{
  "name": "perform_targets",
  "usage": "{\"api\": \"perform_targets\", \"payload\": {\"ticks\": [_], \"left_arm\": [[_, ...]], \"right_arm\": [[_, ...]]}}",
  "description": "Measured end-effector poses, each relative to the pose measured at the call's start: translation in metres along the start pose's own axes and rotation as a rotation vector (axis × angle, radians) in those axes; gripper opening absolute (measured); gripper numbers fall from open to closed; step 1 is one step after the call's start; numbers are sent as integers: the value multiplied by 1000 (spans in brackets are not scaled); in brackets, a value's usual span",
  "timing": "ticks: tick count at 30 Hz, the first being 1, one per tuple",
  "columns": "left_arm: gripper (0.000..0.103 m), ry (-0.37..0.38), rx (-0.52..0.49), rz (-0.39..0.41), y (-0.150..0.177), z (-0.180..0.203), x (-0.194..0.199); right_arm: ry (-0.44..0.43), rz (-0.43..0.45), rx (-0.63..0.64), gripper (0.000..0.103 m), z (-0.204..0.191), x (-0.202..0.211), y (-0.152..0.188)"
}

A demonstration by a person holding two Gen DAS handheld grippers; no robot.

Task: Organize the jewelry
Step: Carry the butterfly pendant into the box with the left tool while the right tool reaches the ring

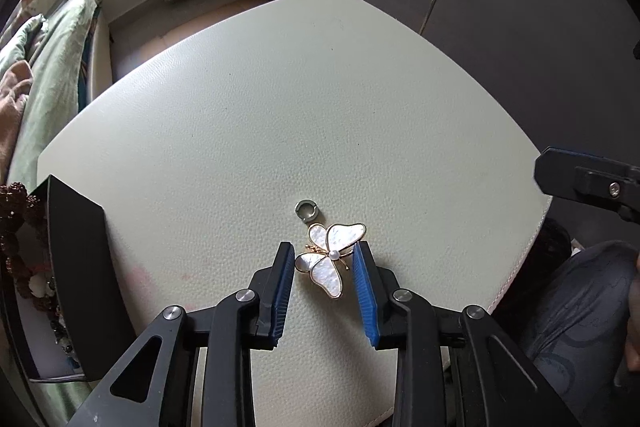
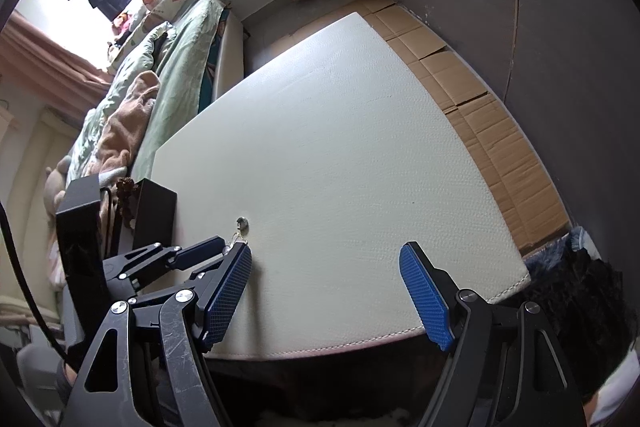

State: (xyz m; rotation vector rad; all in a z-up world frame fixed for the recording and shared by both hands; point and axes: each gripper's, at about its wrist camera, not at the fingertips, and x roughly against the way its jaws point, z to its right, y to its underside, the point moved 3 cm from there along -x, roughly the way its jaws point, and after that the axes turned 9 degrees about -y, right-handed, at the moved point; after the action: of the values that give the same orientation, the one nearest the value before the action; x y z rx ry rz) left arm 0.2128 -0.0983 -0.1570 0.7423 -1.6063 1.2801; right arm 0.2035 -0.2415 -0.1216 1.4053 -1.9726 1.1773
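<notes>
The surface [image 1: 248, 99] was a cream, leather-grained top with a stitched seam along its near edge and faint pinkish stains at its near left. A butterfly brooch [image 1: 331, 259] with mother-of-pearl wings, gold edging and a small pearl at its centre lay flat on it, close to that near edge. Just beyond the brooch, almost touching a wing tip, lay a small silver ring [image 1: 305, 209]. Well to the left of the brooch, a black open box [image 1: 80, 267] stood at the surface's left edge.
</notes>
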Motion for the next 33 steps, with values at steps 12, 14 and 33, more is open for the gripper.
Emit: {"api": "perform_targets", "payload": {"ticks": [12,14,33], "left_arm": [[31,50,62,112,-19,-43,47],[31,47,63,125,-23,-52,53],[31,37,145,174,-2,-131,77]], "right_arm": [[-36,-21,20,71,-14,-20,-4],[-36,-41,41,65,-22,-28,-3],[76,-204,174,33,-77,-114,-6]]}}
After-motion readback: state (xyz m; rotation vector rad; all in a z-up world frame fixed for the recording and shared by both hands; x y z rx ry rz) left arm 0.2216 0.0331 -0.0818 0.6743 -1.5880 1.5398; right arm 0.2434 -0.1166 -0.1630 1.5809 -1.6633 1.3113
